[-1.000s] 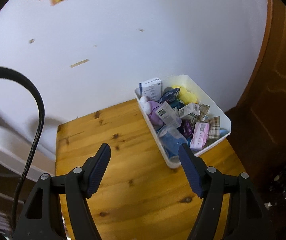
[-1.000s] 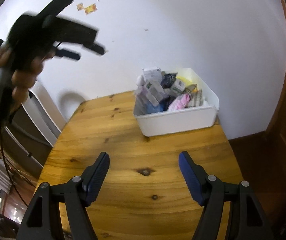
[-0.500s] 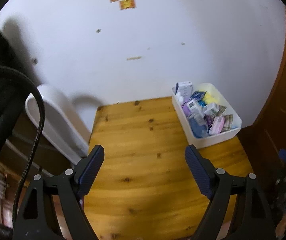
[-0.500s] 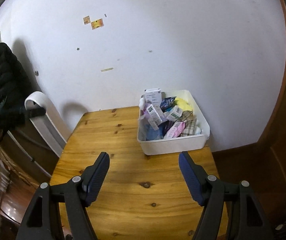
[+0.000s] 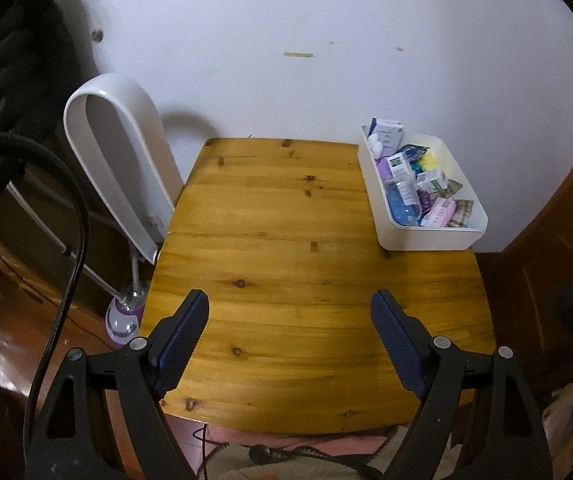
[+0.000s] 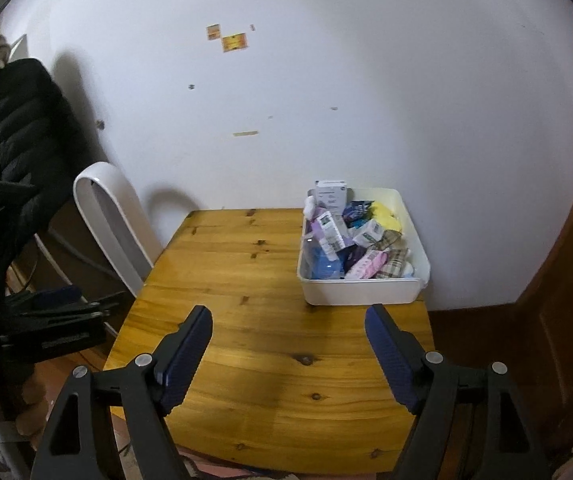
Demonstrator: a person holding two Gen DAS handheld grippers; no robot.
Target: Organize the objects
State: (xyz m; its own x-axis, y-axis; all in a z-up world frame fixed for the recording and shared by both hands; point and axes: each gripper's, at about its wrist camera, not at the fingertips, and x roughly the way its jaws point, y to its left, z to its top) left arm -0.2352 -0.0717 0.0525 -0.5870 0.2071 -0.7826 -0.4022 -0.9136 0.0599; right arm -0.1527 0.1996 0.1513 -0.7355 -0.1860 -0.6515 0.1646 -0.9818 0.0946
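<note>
A white plastic bin (image 5: 426,242) (image 6: 360,292) stands at the far right corner of the wooden table (image 5: 278,248) (image 6: 254,280), against the wall. It is heaped with small items: white boxes, a blue bottle (image 5: 400,204), a pink pack (image 6: 368,264), plaid cloth, something yellow (image 6: 386,216). My left gripper (image 5: 290,320) is open and empty above the near half of the table. My right gripper (image 6: 288,332) is open and empty, short of the bin. The left gripper shows at the left edge of the right wrist view (image 6: 58,320).
A white curved appliance (image 5: 122,160) (image 6: 114,216) leans on the wall left of the table. A black jacket (image 6: 6,128) hangs at the left. A purple bottle (image 5: 124,312) stands on the floor by the table. A brown wooden door (image 6: 566,280) is at the right.
Both grippers have pulled back and away from the bin, so the whole table now shows. The left gripper dropped from high in the right view to its left edge. Jaws stayed open.
</note>
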